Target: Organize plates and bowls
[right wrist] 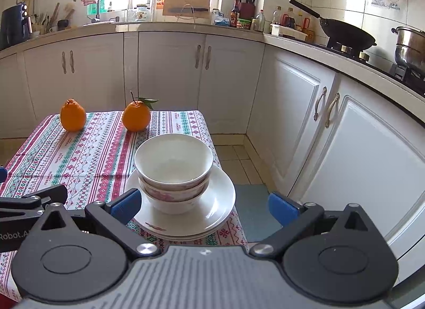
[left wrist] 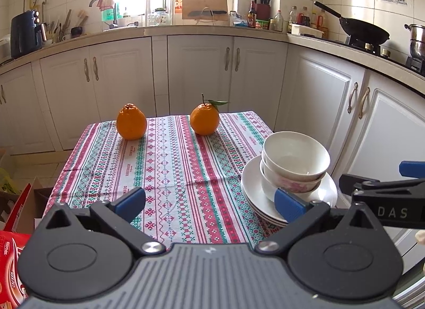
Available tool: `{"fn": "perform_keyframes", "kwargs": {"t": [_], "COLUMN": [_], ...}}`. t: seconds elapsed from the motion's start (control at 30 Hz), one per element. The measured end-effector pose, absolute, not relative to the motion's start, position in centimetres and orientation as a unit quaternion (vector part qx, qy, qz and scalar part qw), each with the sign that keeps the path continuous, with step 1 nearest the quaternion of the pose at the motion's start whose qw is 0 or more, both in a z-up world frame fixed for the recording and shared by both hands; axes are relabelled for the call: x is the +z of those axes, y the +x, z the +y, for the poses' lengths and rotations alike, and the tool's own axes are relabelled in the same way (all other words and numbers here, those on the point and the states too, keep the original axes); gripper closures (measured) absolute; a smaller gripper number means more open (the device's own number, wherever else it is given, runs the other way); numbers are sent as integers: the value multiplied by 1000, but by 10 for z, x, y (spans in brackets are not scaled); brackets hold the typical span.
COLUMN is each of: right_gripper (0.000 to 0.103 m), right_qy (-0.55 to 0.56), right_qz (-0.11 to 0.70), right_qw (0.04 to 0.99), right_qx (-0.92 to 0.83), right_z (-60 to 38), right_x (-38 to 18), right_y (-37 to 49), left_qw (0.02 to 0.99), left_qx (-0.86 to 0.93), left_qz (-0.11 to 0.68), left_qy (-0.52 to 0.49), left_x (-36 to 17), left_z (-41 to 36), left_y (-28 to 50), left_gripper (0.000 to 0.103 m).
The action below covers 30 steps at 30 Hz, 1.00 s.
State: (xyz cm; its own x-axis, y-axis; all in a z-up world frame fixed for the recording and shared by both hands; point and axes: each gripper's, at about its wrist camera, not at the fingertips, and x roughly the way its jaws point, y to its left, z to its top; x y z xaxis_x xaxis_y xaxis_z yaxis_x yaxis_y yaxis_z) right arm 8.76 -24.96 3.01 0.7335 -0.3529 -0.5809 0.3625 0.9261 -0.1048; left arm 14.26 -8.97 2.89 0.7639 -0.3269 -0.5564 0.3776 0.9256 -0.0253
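While both wrist views face the same corner of the kitchen, here is the rundown:

cabinets (right wrist: 170,75): white panelled doors with curved metal handles, running under the worktop; outer ends bent by the fisheye.
table (left wrist: 170,165): covered by a woven-look cloth in red, green and white stripes; near edge hidden behind the gripper bodies, left side cut off in the right wrist view.
left gripper (left wrist: 209,204): black linkage arms, ribbed grey body, blue pads; jaws wide apart, nothing between them, hanging over the bare cloth. Its right pad overlaps the plates' rim in the picture; contact cannot be told.
right gripper (right wrist: 204,206): same build; jaws spread, empty. Left pad sits in front of the plates' left edge, right pad is past the table edge over the floor. Touching or not: cannot tell.
plates (right wrist: 220,202): stack of glossy white shallow round ones at the table's near right corner; count unclear, at least two rims show, with a pink motif on a lower rim.
bowls (right wrist: 174,165): two nested, upright, on the top plate. Upper one plain white and empty; lower one has a pink floral print, its inside hidden.
oranges (left wrist: 131,122): two, dimpled skin, knobbed tops, at the far end of the table, well apart; the right one (left wrist: 204,120) keeps a stem and leaf.
red carton (left wrist: 10,263): printed, cut off at the left frame edge.
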Motion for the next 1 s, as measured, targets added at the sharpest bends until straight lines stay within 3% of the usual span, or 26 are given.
{"fn": "perform_keyframes", "kwargs": {"t": [1.0], "right_gripper": [0], "right_qy": [0], "right_qz": [310], "right_qw": [930], "right_qx": [-195], "right_z": [-249], "right_x": [33], "right_y": [88], "left_qw": [936], "left_qx": [-193], "left_qz": [292], "left_qy": [38], "left_x": [27], "left_z": [-89], "left_y": [144], "left_gripper": [1]}}
